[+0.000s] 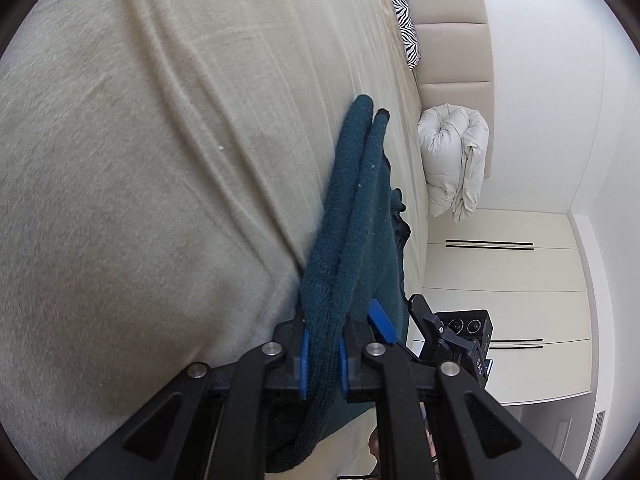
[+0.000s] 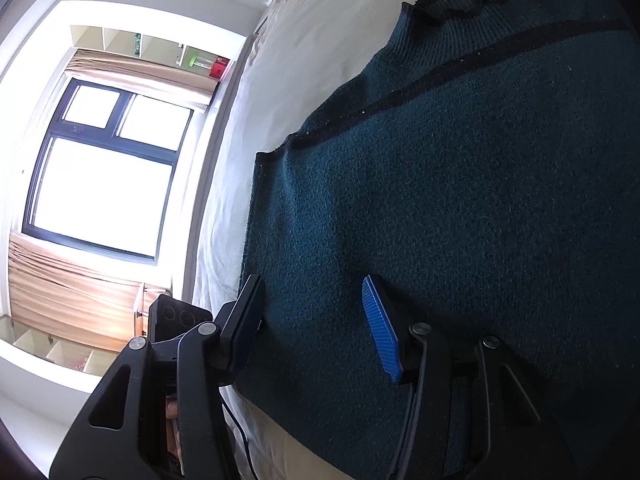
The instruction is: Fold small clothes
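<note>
- Because a fold needs a lifted edge to carry across, the left gripper (image 1: pixel 322 360) has its blue pads pressed onto a doubled-over strip of the dark teal knit sweater (image 1: pixel 352 216), pinching it tight; this reads as the sleeve or side edge gathered up for folding inward.
- From those pads the pinched strip runs away toward about 1 o'clock in the left wrist view, its rounded far end lying on the beige bedspread (image 1: pixel 160 160). Its long axis follows the line the gripper points along.
- While the left side pinches, the right gripper (image 2: pixel 316 328) stands spread, one finger off the garment's edge at 9 o'clock over the bedspread, the blue-padded finger resting over the knit. Nothing is squeezed between them; my guess is that it is placed to steady the body of the sweater or to take the hem next.
- In the right wrist view the sweater (image 2: pixel 460 200) lies flat on the bed, filling the frame from 12 to 5 o'clock. Its ruffled black-trimmed collar (image 2: pixel 460 0) sits at 12 to 1 o'clock, so the garment's long axis runs from the gripper up toward the collar, neck pointing away.
- A thin black stripe crosses the knit slantwise below the collar.
- Beyond the bed, a rolled pale duvet (image 1: pixel 456 160) leans at 3 o'clock in the left view, well apart from the work.
</note>
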Demonstrator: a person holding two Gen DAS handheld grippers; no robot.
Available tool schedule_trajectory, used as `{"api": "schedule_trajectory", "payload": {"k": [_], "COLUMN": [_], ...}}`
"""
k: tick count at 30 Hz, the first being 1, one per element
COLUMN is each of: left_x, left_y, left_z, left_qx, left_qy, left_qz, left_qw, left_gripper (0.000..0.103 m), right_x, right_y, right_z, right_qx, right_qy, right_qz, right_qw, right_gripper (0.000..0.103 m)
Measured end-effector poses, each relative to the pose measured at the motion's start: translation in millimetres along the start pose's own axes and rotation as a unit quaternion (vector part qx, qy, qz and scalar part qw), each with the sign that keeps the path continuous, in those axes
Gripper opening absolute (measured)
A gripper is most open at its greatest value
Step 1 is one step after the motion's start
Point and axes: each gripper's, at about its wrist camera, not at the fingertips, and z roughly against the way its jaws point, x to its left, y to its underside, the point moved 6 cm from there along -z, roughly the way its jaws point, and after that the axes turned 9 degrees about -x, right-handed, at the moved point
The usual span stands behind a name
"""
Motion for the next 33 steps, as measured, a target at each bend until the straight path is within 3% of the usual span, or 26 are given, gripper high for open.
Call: {"api": "schedule_trajectory", "payload": {"k": [7,13,16,19,25,29,33], "left_x": [-25.4,-110.8,-154.6,-183.3,-185.8,-176.2,-185.1], "left_y": [6.0,29.7,59.9,97.9,173.4,201.8,204.6], "left_z": [8.0,-5.0,-37.1,-82.3,-179.5,-198.2,-160.5], "left_qx": [-0.013,-0.014,0.008,0.036,0.105,0.146,0.134], "left_qy": [-0.001,-0.003,-0.004,-0.006,-0.023,-0.005,0.028], "left_qz": [-0.017,-0.113,-0.164,-0.205,-0.247,-0.240,-0.274], "left_qw": [0.9998,0.9935,0.9864,0.9780,0.9630,0.9598,0.9520], "left_gripper": [0.012,0.012,0.012,0.012,0.013,0.027,0.052], "right_x": [-1.2,-17.7,-37.5,-64.2,-125.8,-145.9,-146.7], "right_y": [-4.6,-28.2,-47.6,-64.5,-82.5,-86.4,-88.2], "right_z": [0.7,56.6,97.4,135.4,181.0,190.5,182.9], "right_qx": [0.000,-0.042,-0.073,-0.104,-0.121,-0.123,-0.111], "right_qy": [-0.023,-0.078,-0.106,-0.113,-0.113,-0.116,-0.099], "right_qz": [-0.023,-0.072,-0.100,-0.122,-0.169,-0.182,-0.172], "right_qw": [0.999,0.993,0.987,0.981,0.972,0.969,0.974], "right_gripper": [0.049,0.053,0.056,0.068,0.070,0.069,0.069]}}
